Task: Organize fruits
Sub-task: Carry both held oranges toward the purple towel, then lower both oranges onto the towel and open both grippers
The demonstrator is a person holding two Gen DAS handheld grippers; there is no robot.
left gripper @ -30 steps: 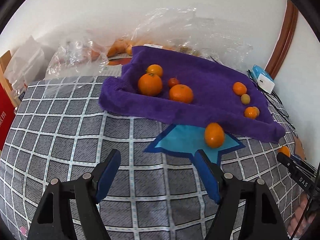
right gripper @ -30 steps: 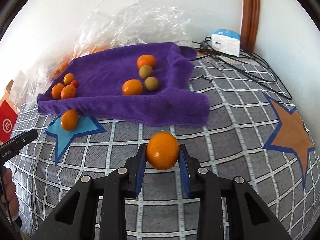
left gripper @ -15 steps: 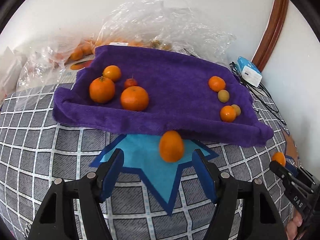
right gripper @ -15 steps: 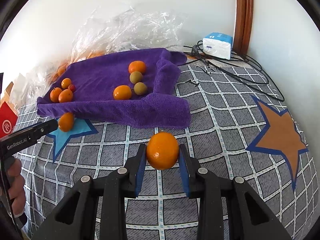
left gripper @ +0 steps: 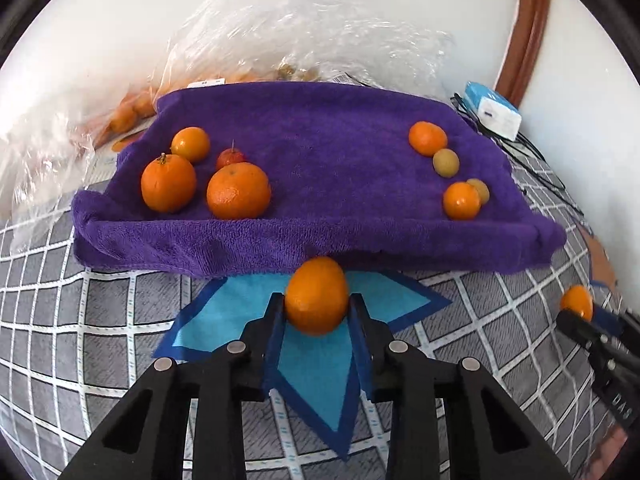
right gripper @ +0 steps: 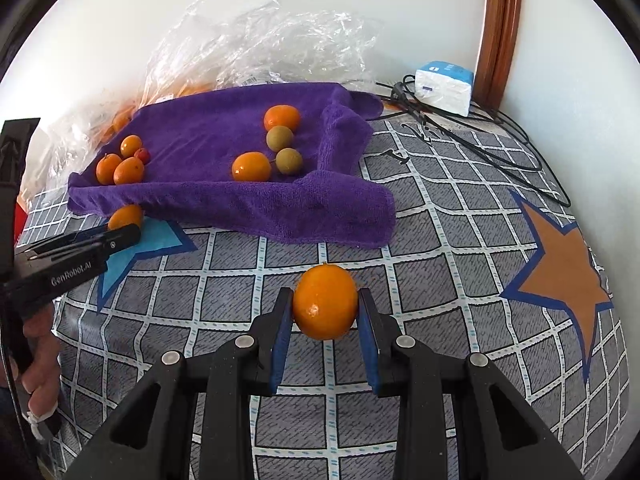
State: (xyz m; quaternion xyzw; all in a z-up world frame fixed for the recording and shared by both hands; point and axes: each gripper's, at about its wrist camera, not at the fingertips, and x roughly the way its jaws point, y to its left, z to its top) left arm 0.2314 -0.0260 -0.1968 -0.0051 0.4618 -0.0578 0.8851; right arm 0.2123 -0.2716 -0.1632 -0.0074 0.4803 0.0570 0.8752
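Note:
A purple towel [left gripper: 320,152] lies on the checked cloth and also shows in the right wrist view [right gripper: 224,136]. It holds several oranges [left gripper: 238,190] and a small red fruit [left gripper: 231,157] on its left, and small oranges [left gripper: 427,138] with two green-brown fruits [left gripper: 445,162] on its right. My left gripper [left gripper: 317,312] is shut on an orange [left gripper: 317,300] on the blue star [left gripper: 320,360], just before the towel's front edge. My right gripper [right gripper: 325,312] is shut on another orange [right gripper: 325,300] above the checked cloth.
Clear plastic bags [left gripper: 280,36] with more fruit lie behind the towel by the wall. A white and blue box [right gripper: 444,86] and black cables [right gripper: 480,140] lie at the back right. An orange star [right gripper: 560,264] marks the cloth on the right.
My left gripper moved forward to the orange on the blue star and shut on it. My right gripper kept its orange and barely moved.

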